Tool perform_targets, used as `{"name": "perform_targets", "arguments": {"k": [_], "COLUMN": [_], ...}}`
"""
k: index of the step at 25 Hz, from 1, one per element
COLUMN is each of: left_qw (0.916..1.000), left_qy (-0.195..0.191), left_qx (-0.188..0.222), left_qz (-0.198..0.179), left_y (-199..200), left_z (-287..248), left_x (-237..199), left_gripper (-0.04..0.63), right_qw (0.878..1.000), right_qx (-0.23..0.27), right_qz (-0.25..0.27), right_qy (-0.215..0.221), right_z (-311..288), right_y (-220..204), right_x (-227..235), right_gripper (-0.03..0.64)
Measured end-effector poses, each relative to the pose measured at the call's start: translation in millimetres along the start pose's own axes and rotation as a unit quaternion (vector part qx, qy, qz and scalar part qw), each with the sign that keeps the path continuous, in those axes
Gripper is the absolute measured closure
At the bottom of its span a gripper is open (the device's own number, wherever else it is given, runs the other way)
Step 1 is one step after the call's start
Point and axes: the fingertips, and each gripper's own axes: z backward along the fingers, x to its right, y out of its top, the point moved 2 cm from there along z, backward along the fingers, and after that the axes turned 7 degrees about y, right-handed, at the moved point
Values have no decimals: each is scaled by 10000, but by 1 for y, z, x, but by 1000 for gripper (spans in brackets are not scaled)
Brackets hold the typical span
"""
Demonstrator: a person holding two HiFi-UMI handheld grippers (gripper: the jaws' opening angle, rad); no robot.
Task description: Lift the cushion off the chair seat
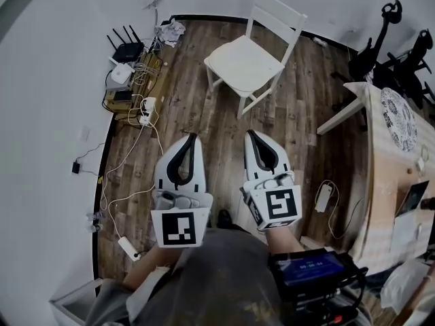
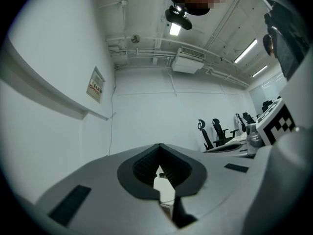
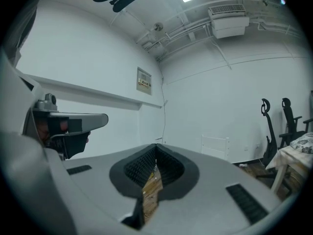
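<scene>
Across the dark wooden floor [image 1: 204,114], bare planks lie between the person and a white chair [image 1: 279,12] that stands near the far wall, turned at an angle. At the right edge is a pale wooden desk [image 1: 384,175] with a round patterned mat [image 1: 399,117] on it. One corner of the desk reaches toward the chair, and black office chairs [image 1: 380,39] crowd behind it. The cushion [image 1: 241,63], off-white and squarish, lies flat on the chair seat, well apart from both grippers. The left gripper [image 1: 192,136] and the right gripper [image 1: 251,133] are held side by side, level, pointing toward the chair. Each is clenched, its tips meeting with nothing between them. By the left wall sits a black router [image 1: 128,51] with upright aerials. White cables [image 1: 119,165] and a power strip [image 1: 128,248] trail over the floor beside the left gripper. A small white adapter [image 1: 324,197] lies on the floor just right of the right gripper.
</scene>
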Motion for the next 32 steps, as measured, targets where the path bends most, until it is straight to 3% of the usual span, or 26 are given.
{"name": "perform_targets", "arguments": {"k": [6,17,24,32], "left_qw": [9999,9984,9966,9946], "left_qy": [-135,-471,-786,-955], "left_qx": [-6,-213,-2,256], "left_qz": [21,233,251,327], "left_y": [-12,-40,-37,-27], "left_z": [-48,-167,-240,-283], "left_x": [-16,-84,-111,-116], "left_gripper": [589,589,589,589], "right_qw": [9999,9990,9977,9952], "right_qx": [20,-270,-218,69], "right_qz": [25,-21,149,338], "right_qy": [-101,-346,-619,-919], "right_z": [-44,-175,-244,-266], "right_y": [-5,-10,5,29], "right_x": [20,43,69,96], "right_gripper": [609,609,609,609]}}
